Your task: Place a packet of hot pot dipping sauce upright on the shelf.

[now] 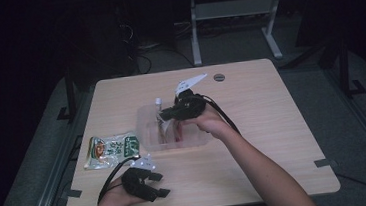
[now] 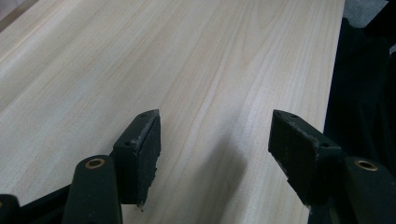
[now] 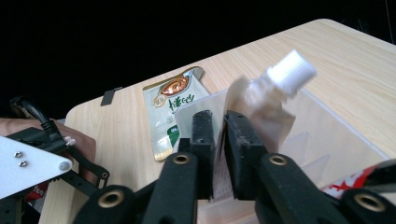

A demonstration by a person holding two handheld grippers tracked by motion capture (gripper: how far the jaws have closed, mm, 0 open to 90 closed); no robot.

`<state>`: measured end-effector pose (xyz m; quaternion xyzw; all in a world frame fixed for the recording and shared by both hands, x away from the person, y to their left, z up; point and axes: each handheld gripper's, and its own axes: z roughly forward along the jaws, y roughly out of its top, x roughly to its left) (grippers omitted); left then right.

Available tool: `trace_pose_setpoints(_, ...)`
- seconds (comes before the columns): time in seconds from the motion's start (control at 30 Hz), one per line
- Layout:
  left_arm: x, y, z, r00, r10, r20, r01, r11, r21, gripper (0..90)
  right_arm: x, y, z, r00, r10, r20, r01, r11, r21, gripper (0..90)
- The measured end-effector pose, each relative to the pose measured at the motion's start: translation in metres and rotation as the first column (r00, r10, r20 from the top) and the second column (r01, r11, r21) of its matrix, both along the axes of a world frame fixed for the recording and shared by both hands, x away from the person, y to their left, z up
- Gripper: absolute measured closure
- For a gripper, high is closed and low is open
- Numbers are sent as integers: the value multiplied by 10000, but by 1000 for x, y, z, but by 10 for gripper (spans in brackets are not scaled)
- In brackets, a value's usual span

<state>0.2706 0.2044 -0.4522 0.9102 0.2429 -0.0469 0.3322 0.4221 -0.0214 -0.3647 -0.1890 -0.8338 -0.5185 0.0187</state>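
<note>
A translucent spouted pouch (image 3: 261, 105) with a white cap (image 3: 290, 71) leans in a clear plastic container (image 3: 327, 135), (image 1: 146, 136) at the middle of the table. My right gripper (image 3: 220, 121), (image 1: 164, 115) reaches into the container from its right. Its jaws stand a narrow gap apart with the pouch's edge between them, so they are open. A red-and-white packet (image 3: 355, 179) lies in the container. My left gripper (image 2: 215, 140), (image 1: 162, 183) rests low near the table's front edge, open wide over bare wood, nothing between its pads.
A green-and-white flat food packet (image 1: 111, 149), (image 3: 175, 105) lies on the wooden table (image 2: 140, 56) left of the container. Black tape tabs (image 1: 325, 162) mark the table's front corners. A round grommet (image 1: 219, 77) sits near the far edge. Table legs stand beyond.
</note>
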Motion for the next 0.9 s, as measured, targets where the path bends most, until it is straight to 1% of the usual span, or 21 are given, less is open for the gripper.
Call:
trace_pose_setpoints(0.03, 0, 0, 0, 10000, 0, 0, 0, 10000, 0, 340, -1, -1, 1, 10000, -25, -41, 25, 10000, -14, 772)
trace_pose_setpoints(0.1, 0, 0, 0, 10000, -3, -2, 3, 10000, 3, 340, -2, -4, 3, 10000, -25, 23, 25, 10000, -52, 737)
trace_pose_setpoints(0.2, 1, 0, -1, 10000, 5, 32, -5, 10000, -74, 340, -6, -8, 8, 10000, -27, -40, 27, 10000, 55, 662)
trace_pose_setpoints(0.23, 1, 0, -1, 10000, 5, 32, -5, 10000, -74, 340, -6, -8, 8, 10000, -27, -40, 27, 10000, 55, 662)
trace_pose_setpoints(0.27, 1, 0, -1, 10000, 7, 26, -7, 10000, -75, 340, -9, -11, 11, 10000, -69, -18, 69, 10000, 42, 606)
trace_pose_setpoints(0.33, 1, 0, -1, 10000, 19, 57, -18, 10000, -65, 340, -14, -14, 14, 10000, -26, 51, 26, 10000, -16, 564)
trace_pose_setpoints(0.37, 1, 0, -1, 10000, 19, 57, -18, 10000, -65, 340, -14, -14, 14, 10000, -26, 51, 26, 10000, -16, 564)
trace_pose_setpoints(0.4, 2, 1, -1, 10000, 18, 47, -18, 10000, -75, 340, -19, -17, 18, 10000, -7, 43, 7, 10000, -43, 529)
trace_pose_setpoints(0.43, 2, 1, -1, 9999, -29, 117, 29, 10000, -63, 340, -22, -19, 20, 9999, -18, 100, 19, 10000, -61, 518)
trace_pose_setpoints(0.53, 2, 1, -1, 9999, -53, 130, 53, 10000, -51, 340, -28, -24, 23, 9999, 49, 105, -49, 10000, 0, 502)
trace_pose_setpoints(0.57, 2, 1, 0, 9999, -61, 102, 61, 10000, 27, 340, -30, -27, 24, 9998, 74, 198, -74, 10000, -25, 496)
trace_pose_setpoints(0.6, 2, 1, -1, 9999, -35, 115, 34, 10000, 16, 340, -34, -29, 25, 9999, 48, 154, -47, 10000, -32, 494)
trace_pose_setpoints(0.7, 2, 0, 0, 9999, -18, 122, 18, 10000, -27, 340, -45, -39, 24, 9995, 176, 274, -172, 9997, -161, 480)
trace_pose_setpoints(0.87, 2, -1, 0, 9999, 79, 85, -78, 9999, -146, 340, -60, -51, 22, 9992, 218, 332, -213, 9997, -152, 467)
trace_pose_setpoints(0.9, 2, -1, 0, 9999, 79, 85, -78, 9999, -146, 340, -60, -51, 22, 9992, 218, 332, -213, 9997, -152, 467)
